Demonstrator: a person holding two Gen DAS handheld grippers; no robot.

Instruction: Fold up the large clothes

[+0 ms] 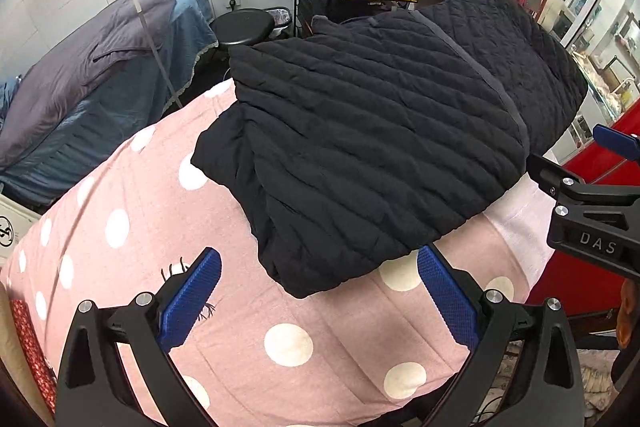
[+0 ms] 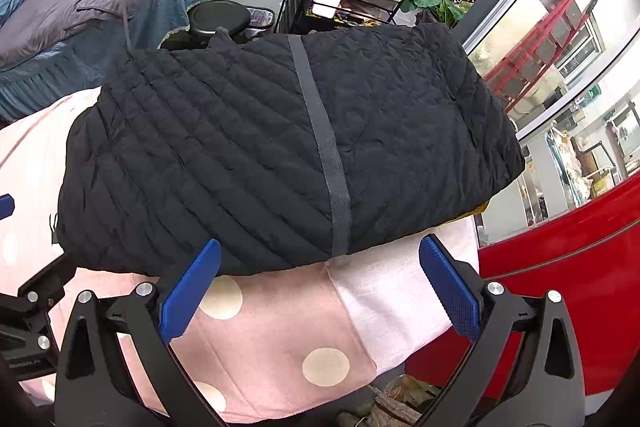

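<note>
The black quilted jacket lies folded into a thick bundle on a pink sheet with white dots, which covers the surface below both cameras. A grey band runs across the bundle from its far edge to its near edge.

On the left, the left gripper hangs over the bare sheet with its blue-padded fingers wide apart and nothing between them. The near corner of the jacket hangs just beyond the gap, closer to the right finger, whose tip sits at the garment's lower edge; the pictures do not show whether it touches. The left finger is clear of the cloth.

Further right, the right gripper faces the long near edge of the bundle, its fingers also spread and empty. The left fingertip overlaps the jacket's hem in the picture, while the right finger stands over a paler pink cloth beside the dotted sheet, apart from the jacket. The end of the grey band falls between the two fingers.

A red surface lies to the right of the bed.
</note>
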